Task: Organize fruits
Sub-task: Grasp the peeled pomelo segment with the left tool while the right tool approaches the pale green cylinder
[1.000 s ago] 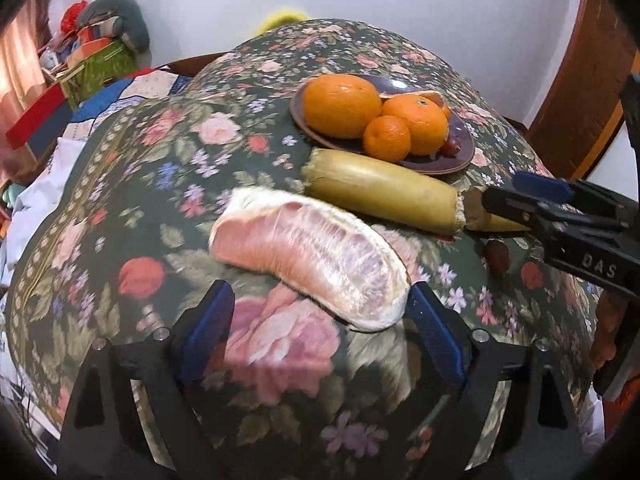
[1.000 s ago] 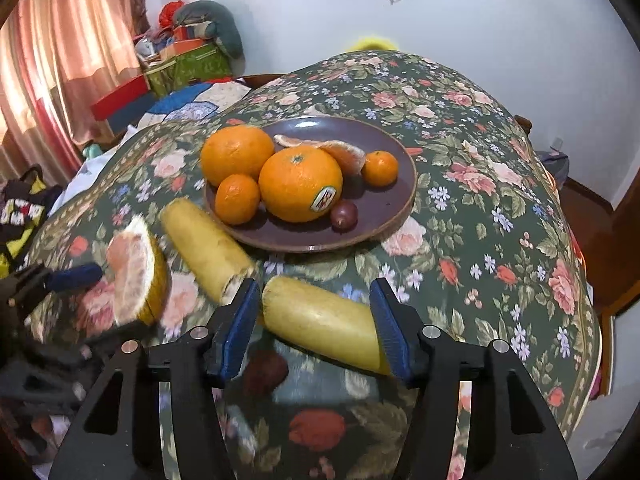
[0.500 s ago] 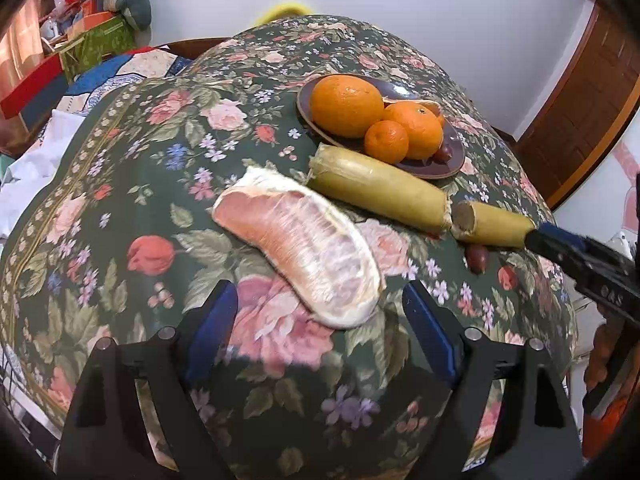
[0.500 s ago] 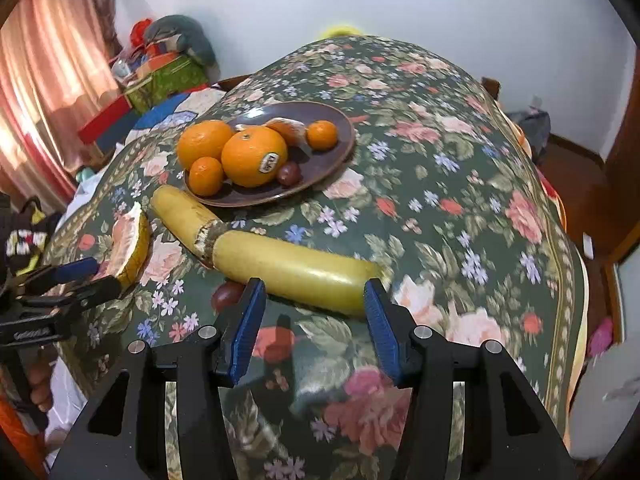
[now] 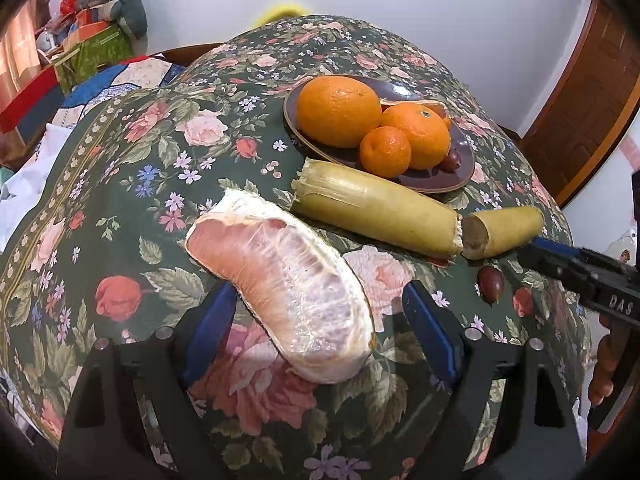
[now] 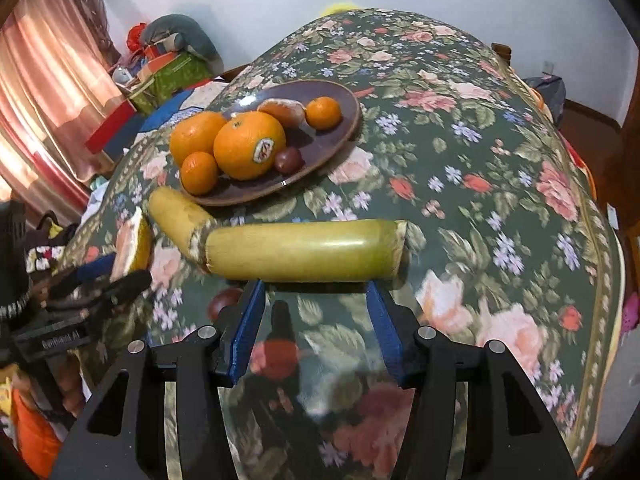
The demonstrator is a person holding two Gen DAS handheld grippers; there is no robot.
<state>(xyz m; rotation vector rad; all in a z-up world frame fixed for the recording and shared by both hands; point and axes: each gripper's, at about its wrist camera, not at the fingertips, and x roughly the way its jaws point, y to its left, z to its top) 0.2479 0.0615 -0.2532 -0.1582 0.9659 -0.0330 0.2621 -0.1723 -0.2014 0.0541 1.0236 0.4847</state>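
Nearest us on the left side, our left claw (image 5: 316,320) stands wide, gripping nothing, with the pomelo wedge (image 5: 284,296) lying between its blue pads. The wedge's long axis runs slantwise from near right to far left, so it sits skewed to the jaws, and we see gaps on both sides.

Our right claw (image 6: 314,300) is half spread and empty too; its jaws widened a little just now, with nothing between them. The near cane piece (image 6: 304,250) lies just beyond its tips, on the floral cloth (image 6: 480,200), long axis crosswise to the claw. We judge a grab there needs a wrist roll or a reach over the narrow girth.

Further off, the second cane piece (image 6: 176,212) angles toward the plate (image 6: 340,100), which holds the oranges (image 6: 248,144).
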